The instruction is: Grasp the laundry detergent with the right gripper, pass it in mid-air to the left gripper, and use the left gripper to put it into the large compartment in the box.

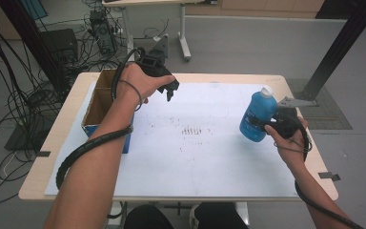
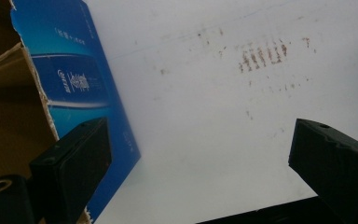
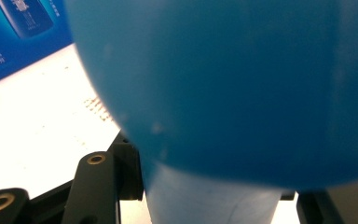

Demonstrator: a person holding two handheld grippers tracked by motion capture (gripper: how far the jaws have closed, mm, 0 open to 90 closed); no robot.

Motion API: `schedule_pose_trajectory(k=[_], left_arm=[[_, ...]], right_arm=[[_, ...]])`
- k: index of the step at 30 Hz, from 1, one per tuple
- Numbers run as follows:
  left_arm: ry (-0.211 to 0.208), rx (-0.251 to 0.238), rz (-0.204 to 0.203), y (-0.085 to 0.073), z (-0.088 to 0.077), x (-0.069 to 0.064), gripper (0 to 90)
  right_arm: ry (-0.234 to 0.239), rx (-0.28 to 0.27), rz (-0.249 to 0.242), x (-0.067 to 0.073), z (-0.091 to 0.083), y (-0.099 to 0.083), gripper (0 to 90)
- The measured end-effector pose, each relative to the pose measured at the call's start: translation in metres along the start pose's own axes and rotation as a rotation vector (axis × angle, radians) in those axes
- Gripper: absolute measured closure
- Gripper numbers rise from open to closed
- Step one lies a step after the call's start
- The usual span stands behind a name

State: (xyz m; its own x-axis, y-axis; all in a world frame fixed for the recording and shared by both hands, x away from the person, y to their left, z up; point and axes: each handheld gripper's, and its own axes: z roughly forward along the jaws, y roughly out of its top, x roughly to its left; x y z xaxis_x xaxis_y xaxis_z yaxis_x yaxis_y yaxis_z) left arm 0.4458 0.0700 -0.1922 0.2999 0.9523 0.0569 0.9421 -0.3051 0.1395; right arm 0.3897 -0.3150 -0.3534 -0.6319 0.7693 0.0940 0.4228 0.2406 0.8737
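An open cardboard box [image 1: 106, 102] with blue printed sides stands at the bench's left edge, and the left gripper [image 1: 170, 89] hangs just beside it, jaws spread wide with nothing between them. At right, the right gripper [image 1: 270, 125] has its jaws closed on the lower body of a blue bottle [image 1: 257, 117] with a white cap (tilted slightly, held clear of the bench). If the box is the destination, the carry would go best with the bottle kept upright and lowered in straight. White sheeting [image 1: 205, 143], smudged with brown marks, covers the bench [image 1: 38, 179]; behind it, tangled cables [image 1: 33, 71] litter a grey floor [image 1: 248, 43].
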Motion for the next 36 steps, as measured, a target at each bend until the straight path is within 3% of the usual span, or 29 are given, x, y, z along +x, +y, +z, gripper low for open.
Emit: schedule_pose_trajectory(k=[4, 5, 9, 10, 11, 14, 17, 18, 20, 22, 23, 36], left_arm=[[-0.002, -0.007, 0.084, 0.002, -0.013, -0.002, 6.4], [-0.002, -0.007, 0.084, 0.002, -0.013, -0.002, 6.4], [-0.011, -0.016, 0.151, 0.004, -0.022, -0.004, 6.3], [-0.012, -0.015, 0.185, 0.006, -0.026, -0.004, 6.2], [-0.012, -0.015, 0.185, 0.006, -0.026, -0.004, 6.2], [-0.016, -0.03, 0.248, 0.011, -0.037, -0.004, 6.3], [-0.016, -0.04, 0.27, 0.013, -0.042, -0.004, 6.3], [-0.017, -0.049, 0.304, 0.014, -0.047, -0.005, 6.2], [-0.016, -0.056, 0.316, 0.014, -0.049, -0.006, 6.1], [-0.008, -0.056, 0.38, 0.014, -0.058, -0.008, 6.0], [-0.008, -0.056, 0.38, 0.014, -0.058, -0.008, 6.1], [-0.013, -0.069, 0.566, 0.007, -0.079, -0.009, 6.2]], right_arm=[[0.015, 0.007, 0.001, -0.002, 0.001, 0.014, 44.0], [0.022, 0.01, -0.001, -0.002, 0.002, 0.018, 44.0], [0.052, 0.018, -0.011, -0.003, 0.007, 0.036, 44.0], [0.059, 0.02, -0.011, -0.003, 0.009, 0.04, 44.0], [0.069, 0.024, -0.013, -0.003, 0.012, 0.045, 44.0], [0.097, 0.031, -0.026, -0.002, 0.02, 0.057, 44.0], [0.119, 0.032, -0.039, 0.001, 0.028, 0.066, 44.0], [0.14, 0.034, -0.045, 0.003, 0.034, 0.072, 44.0], [0.165, 0.035, -0.055, 0.007, 0.041, 0.079, 44.0], [0.192, 0.038, -0.072, 0.012, 0.048, 0.086, 44.0], [0.206, 0.039, -0.079, 0.015, 0.051, 0.089, 44.0], [0.371, 0.064, -0.146, 0.064, 0.087, 0.118, 44.0]])
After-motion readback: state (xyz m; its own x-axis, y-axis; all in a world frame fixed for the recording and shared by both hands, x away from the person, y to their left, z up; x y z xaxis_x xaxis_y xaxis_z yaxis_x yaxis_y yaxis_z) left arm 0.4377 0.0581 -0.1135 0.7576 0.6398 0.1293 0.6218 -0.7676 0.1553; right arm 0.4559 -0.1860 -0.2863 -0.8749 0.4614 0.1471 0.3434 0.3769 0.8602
